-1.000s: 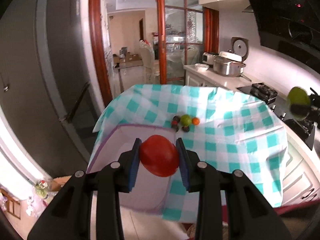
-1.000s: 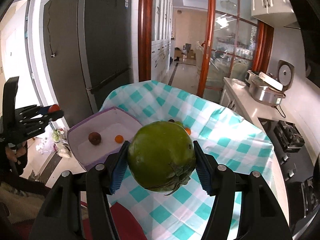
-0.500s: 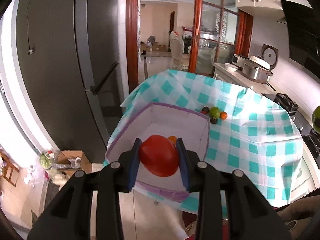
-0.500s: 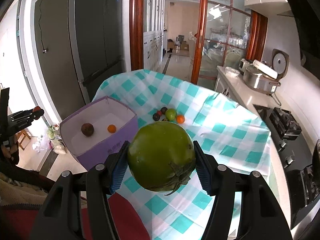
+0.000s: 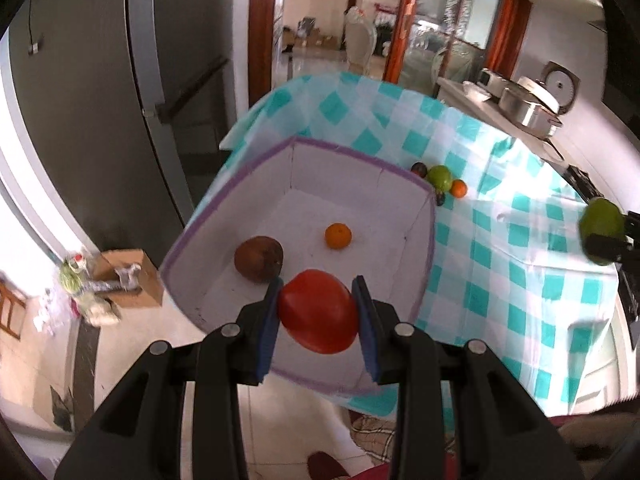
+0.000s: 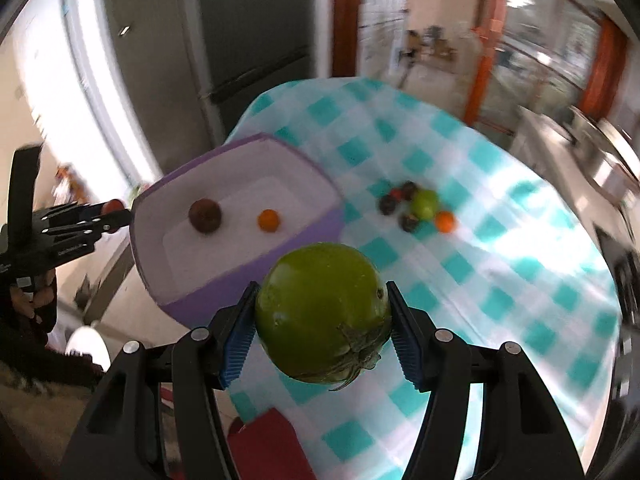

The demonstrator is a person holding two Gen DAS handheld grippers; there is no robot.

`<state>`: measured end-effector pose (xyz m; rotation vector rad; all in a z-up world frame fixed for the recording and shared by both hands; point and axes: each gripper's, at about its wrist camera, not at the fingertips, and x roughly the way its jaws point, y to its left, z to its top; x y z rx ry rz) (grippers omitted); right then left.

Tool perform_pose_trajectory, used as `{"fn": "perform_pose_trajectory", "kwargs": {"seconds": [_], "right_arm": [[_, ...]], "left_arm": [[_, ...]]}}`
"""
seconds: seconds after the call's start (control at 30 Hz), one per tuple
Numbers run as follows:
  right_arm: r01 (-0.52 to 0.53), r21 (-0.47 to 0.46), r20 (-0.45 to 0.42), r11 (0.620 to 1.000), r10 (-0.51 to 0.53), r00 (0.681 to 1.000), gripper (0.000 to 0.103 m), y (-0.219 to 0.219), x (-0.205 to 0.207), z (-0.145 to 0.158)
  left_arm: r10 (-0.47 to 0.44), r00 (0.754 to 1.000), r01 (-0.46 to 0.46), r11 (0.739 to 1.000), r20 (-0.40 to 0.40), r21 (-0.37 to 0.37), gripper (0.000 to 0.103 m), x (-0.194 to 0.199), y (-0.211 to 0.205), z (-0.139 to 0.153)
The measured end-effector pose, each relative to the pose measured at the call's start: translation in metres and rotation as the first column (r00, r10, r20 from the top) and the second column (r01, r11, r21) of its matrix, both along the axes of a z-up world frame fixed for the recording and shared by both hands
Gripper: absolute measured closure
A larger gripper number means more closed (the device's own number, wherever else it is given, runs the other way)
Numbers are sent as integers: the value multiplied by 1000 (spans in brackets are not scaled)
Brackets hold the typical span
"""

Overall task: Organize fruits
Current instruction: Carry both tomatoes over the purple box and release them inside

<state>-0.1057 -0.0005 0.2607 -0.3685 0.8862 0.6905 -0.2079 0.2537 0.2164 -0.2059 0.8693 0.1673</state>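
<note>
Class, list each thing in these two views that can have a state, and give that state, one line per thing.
Left gripper: shut on red tomato, above box.
Right gripper: shut on green tomato.
Box: open, holding brown fruit and orange.
Fruit pile: loose on cloth.

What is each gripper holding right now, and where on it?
Left gripper clamps the red tomato by its two opposite sides. Right gripper clamps the green tomato likewise, stem toward the camera.

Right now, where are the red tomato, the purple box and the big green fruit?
red tomato (image 5: pixel 318 316), left wrist view, front face.
purple box (image 5: pixel 427 248), left wrist view, right wall.
big green fruit (image 6: pixel 320 308), right wrist view, middle.
</note>
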Motion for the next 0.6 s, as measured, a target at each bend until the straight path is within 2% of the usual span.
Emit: {"fn": "perform_pose_trajectory", "kwargs": {"seconds": [0.17,0.37,0.6], "right_arm": [[-158,-58,-32,986,157,987,42,75,47,-26],[-299,-81,-97,951,291,952,42,160,104,-63],[-433,-171,-212,885,396,893,42,242,152,-135]], "left_arm": [[41,996,-45,998,-75,-49,68,40,6,-28],[98,975,-119,988,-200,-96,68,82,12,-69],[141,918,-197,973,-372,-119,67,122,8,-125]]}}
